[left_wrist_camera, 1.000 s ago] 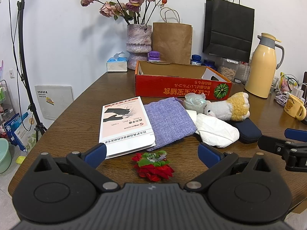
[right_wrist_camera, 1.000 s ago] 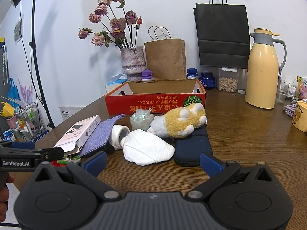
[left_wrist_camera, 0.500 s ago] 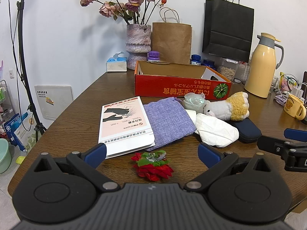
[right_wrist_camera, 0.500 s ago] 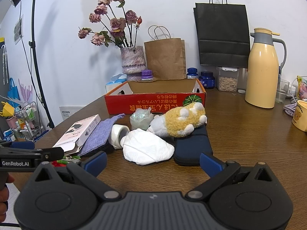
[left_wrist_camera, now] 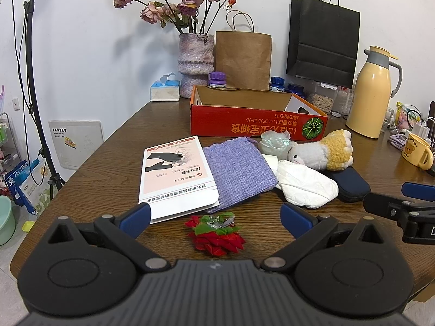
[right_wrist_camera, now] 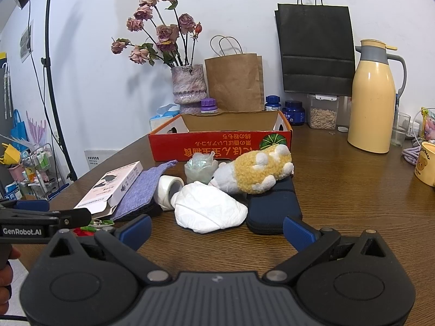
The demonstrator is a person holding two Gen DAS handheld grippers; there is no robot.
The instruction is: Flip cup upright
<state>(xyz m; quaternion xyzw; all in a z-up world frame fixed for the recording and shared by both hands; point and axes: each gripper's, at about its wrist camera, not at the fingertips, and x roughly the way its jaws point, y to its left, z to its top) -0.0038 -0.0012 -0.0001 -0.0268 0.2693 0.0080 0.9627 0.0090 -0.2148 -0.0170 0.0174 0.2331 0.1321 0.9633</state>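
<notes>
Cluttered wooden table (left_wrist_camera: 168, 125), white wall (left_wrist_camera: 89, 43).

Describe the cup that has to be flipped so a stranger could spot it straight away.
Find the red cardboard box mid-table. Just in front of it, between the plush toy and the roll of white tape, sits the small translucent cup. It is the only glassy, pale green, iridescent thing there, with crinkled clear material on top.

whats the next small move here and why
Probably ease the right gripper forward and left toward the white cup: it lies on its side between the pouch and the cloth, and the jaws are open, holding nothing.
</notes>
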